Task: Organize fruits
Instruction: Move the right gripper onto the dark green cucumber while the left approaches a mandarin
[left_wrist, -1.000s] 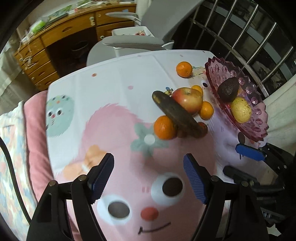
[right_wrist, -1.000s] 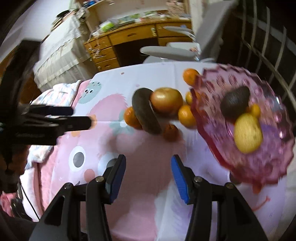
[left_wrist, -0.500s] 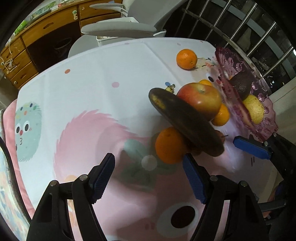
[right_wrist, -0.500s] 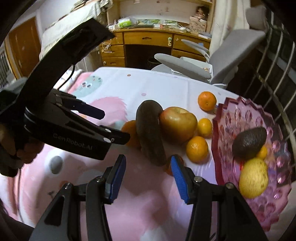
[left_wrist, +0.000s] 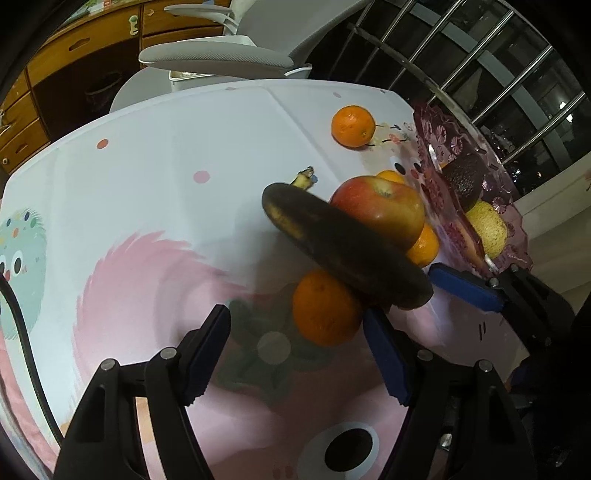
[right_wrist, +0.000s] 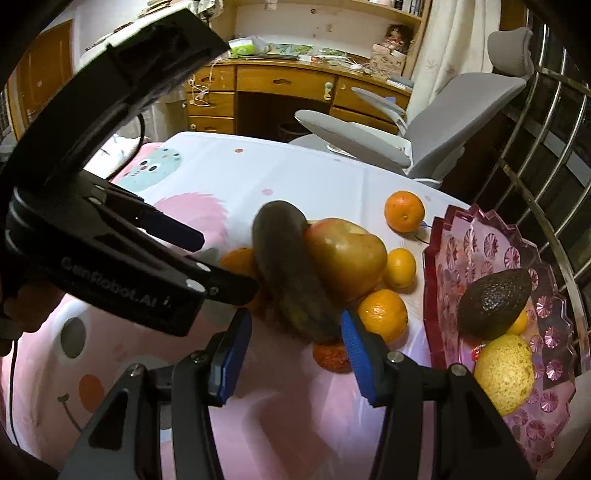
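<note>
- Fruits are sitting in a cluster right of centre in the left wrist view: a blackened banana (left_wrist: 343, 251) is lying diagonally across a red apple (left_wrist: 380, 208) and a near orange (left_wrist: 325, 312).
- Another orange (left_wrist: 352, 125) is sitting alone in the upper right of that view, apart from the cluster, on the cartoon tablecloth (left_wrist: 166, 177).
- At the right edge, a pink glass bowl (left_wrist: 428, 125) is holding an avocado (left_wrist: 461, 179) and a yellow pear (left_wrist: 485, 229).
- Along the bottom, the left gripper (left_wrist: 295, 354) is hovering with its blue pads spread wide, gripping nothing; the near orange is lying just beyond them, closer to the right-hand pad.
- The right gripper (left_wrist: 465, 286) is showing one blue finger at the right edge, just beside the banana's near end.
- In the right wrist view, the banana (right_wrist: 291, 280) is leaning on the apple (right_wrist: 343, 258) at frame centre, with oranges (right_wrist: 382, 314) around them.
- The right gripper (right_wrist: 295, 354) is standing open at the bottom, its pads flanking the banana's near end; contact cannot be told.
- The bowl (right_wrist: 461, 251) is occupying the right side, carrying the avocado (right_wrist: 493, 302) and pear (right_wrist: 504, 373).
- The left gripper (right_wrist: 177, 236) is filling the left of the frame, with an office chair (right_wrist: 443, 110) in the upper right.
</note>
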